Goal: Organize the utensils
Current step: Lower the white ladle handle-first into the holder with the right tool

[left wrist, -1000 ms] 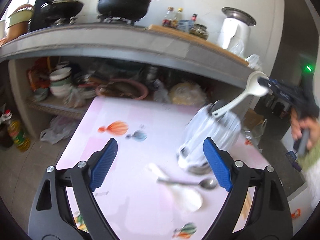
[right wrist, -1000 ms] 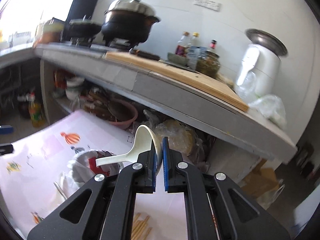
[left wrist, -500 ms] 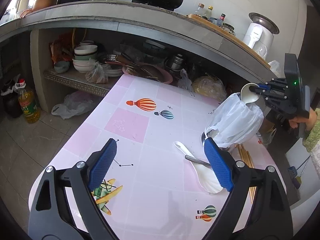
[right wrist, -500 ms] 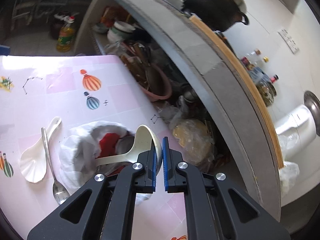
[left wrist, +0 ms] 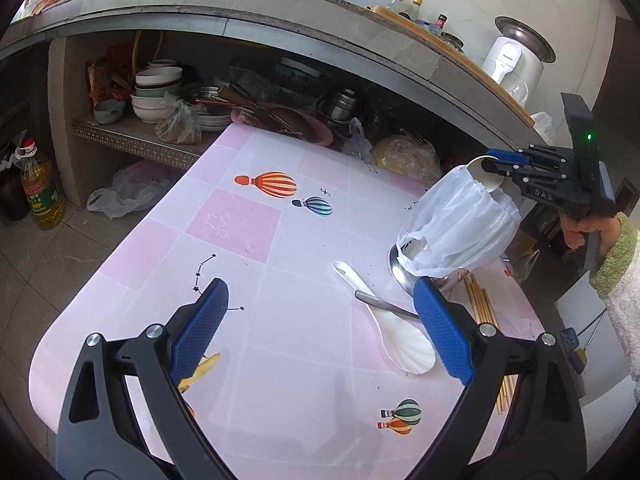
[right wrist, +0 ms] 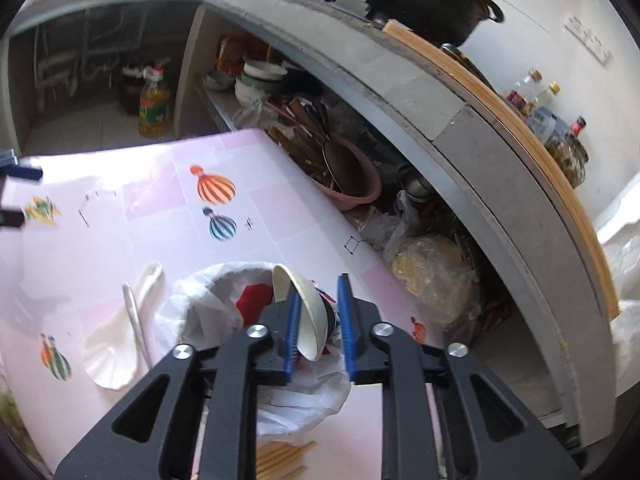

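Observation:
A container lined with a white plastic bag (left wrist: 456,224) (right wrist: 208,304) stands at the right of the pink table (left wrist: 240,220). My right gripper (right wrist: 320,288) (left wrist: 496,162) hovers over its mouth. Its jaws are opening, and the bowl of a white ladle (right wrist: 308,304) (left wrist: 482,172) stands between them, leaning on the left pad with its handle down in the bag. A white rice paddle (left wrist: 404,344) (right wrist: 108,352) lies flat beside the container, with a metal spoon (left wrist: 380,304) (right wrist: 134,316) across it. My left gripper (left wrist: 318,286) is open wide above the table, its right finger over the paddle.
Wooden chopsticks (left wrist: 480,300) (right wrist: 280,460) lie by the container near the table's right edge. Behind the table, a shelf under the counter holds stacked bowls (left wrist: 156,88) and a pink basin (right wrist: 356,180). An oil bottle (left wrist: 40,196) stands on the floor.
My right gripper came down over the bag-lined container with the ladle and its jaws have parted. The left gripper sank toward the table and widened slightly.

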`<state>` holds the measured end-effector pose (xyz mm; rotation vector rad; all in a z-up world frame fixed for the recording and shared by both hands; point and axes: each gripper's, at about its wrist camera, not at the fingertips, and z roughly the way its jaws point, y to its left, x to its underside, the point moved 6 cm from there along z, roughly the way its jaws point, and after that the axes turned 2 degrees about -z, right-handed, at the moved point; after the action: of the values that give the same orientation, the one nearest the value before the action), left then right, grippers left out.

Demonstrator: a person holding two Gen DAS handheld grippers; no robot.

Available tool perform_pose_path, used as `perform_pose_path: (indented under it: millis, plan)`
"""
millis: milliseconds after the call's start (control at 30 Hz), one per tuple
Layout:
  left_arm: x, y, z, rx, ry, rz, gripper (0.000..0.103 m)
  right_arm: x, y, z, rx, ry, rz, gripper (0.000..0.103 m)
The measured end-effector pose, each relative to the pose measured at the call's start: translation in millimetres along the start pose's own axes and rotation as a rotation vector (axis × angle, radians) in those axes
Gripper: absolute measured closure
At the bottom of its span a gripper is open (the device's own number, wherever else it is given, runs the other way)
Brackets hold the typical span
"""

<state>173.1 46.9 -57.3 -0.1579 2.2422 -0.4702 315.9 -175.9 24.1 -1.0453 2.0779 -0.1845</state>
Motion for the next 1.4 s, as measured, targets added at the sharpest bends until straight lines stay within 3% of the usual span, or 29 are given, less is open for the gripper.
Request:
perform_pose_path:
  millis: [300,533,700,867,1033,1233,1333,1400]
  plan:
    - [9,-5,3,0.017,0.019,-0.003,0.010,1,-26,-10,-0.085,-0.075,0.235,0.080]
    - [12,-8,0,0.005,0.022,0.006,0.008,9,-12,12,-0.031,0.006,0.180,0.075]
    - [13,-9,0,-0.001,0.024,0.006,0.008,11,-6,21,-0.005,0.055,0.131,0.061]
    - [13,-8,0,-0.007,0.017,0.010,0.008,1,-20,-3,-0.039,-0.023,0.202,0.055]
    - [13,-8,1,-0.002,0.016,0.001,0.008,2,-46,-28,-0.050,-0.092,0.344,0.055]
    - [15,-10,3,0.008,0.020,0.005,0.008,17,-36,-12,-0.082,-0.001,0.353,0.074]
    - [15,-11,3,0.009,0.019,0.012,0.008,23,-27,3,-0.072,0.056,0.331,0.089]
    - [15,-10,2,0.007,0.017,0.010,0.008,20,-24,5,-0.070,0.046,0.323,0.090]
